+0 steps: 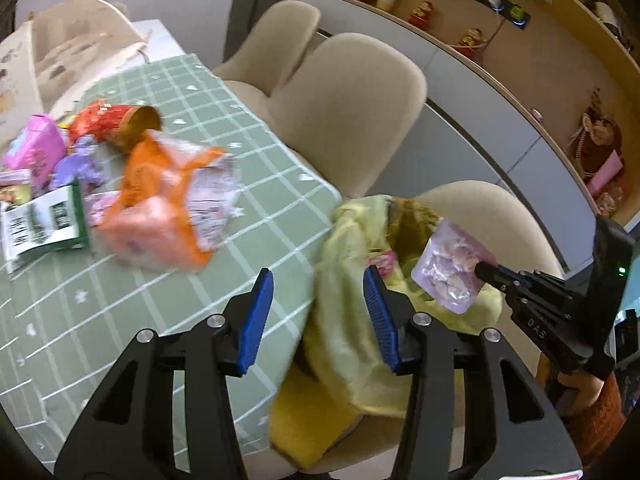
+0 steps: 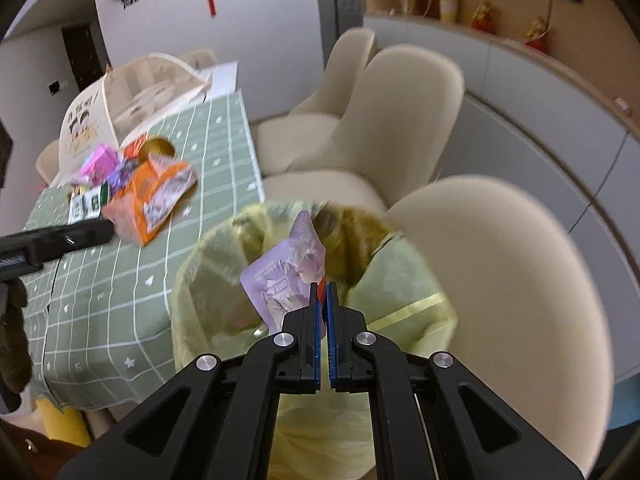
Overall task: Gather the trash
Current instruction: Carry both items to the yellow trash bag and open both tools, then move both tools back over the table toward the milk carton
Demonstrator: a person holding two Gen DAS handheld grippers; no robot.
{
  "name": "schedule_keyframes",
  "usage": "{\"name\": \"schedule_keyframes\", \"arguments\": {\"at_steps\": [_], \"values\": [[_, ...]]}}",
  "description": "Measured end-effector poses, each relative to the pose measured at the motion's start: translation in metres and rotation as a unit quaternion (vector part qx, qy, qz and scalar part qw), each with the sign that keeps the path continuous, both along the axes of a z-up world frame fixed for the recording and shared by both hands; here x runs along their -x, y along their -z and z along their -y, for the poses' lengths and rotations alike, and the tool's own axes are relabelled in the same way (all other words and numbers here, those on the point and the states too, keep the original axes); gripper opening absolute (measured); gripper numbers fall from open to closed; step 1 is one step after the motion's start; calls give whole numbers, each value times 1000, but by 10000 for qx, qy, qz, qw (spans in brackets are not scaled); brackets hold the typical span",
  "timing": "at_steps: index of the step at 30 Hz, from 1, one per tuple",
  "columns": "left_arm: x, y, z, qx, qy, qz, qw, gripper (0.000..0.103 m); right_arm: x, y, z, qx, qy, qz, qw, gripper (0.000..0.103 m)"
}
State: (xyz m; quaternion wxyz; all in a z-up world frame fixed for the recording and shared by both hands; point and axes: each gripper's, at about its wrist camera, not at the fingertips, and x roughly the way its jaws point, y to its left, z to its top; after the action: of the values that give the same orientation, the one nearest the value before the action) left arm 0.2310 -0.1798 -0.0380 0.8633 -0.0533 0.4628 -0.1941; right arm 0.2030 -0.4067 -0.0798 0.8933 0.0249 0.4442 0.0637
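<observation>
Your right gripper (image 2: 323, 286) had its fingers closed on the lower edge of a purple pouch (image 2: 286, 276), pinching it thin between the blue pads. You held the pouch directly ahead of those fingers and above the open mouth of the yellow-green bag (image 2: 400, 292), which sat on a beige chair (image 2: 520, 280) just beside the tabletop (image 1: 260, 184). This position appeared chosen so that a release would drop the pouch straight into the bag rather than onto the chair seat.

Your left gripper (image 1: 318, 314) had its fingers apart and held nothing; no item lay between the pads. The near edge of the bag passed just beyond the right-hand finger, and the corner of the tabletop lay ahead of the left-hand one. You probably kept this gripper beside the bag mouth to steady it or hold it wide (a judgement, not a thing seen).

The remaining trash lay well ahead and to the left of the left fingers, on the green checked cloth: an orange wrapper (image 1: 160, 196), a green-and-white carton (image 1: 44, 220), a pink box (image 1: 34, 148) and a red tube (image 1: 120, 124) on its side. These items were still uncollected. A cream tote bag (image 2: 132, 92) stood at the far end of the tabletop.
</observation>
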Motion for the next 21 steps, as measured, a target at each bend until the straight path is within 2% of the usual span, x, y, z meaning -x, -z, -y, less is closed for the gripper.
{"name": "schedule_keyframes", "arguments": {"at_steps": [8, 10, 11, 12, 14, 21], "values": [[18, -5, -48, -267, -421, 148, 9986, 45, -5, 15, -16, 8, 61, -231, 9997, 7], [21, -5, -61, -375, -545, 189, 9976, 45, -2, 13, -23, 73, 77, -157, 9998, 14], [22, -5, -68, -425, -616, 214, 9970, 45, -1, 12, -24, 73, 70, -136, 9999, 23], [23, -5, -74, -447, -664, 219, 9966, 45, 0, 11, -27, 66, 69, -109, 9999, 39], [24, -3, -87, -492, -788, 196, 9955, 45, 2, 9, -31, 24, 71, -76, 9999, 60], [22, 6, -141, -494, -1061, 91, 9931, 45, 1, -1, -53, 50, 265, 96, 9996, 60]]}}
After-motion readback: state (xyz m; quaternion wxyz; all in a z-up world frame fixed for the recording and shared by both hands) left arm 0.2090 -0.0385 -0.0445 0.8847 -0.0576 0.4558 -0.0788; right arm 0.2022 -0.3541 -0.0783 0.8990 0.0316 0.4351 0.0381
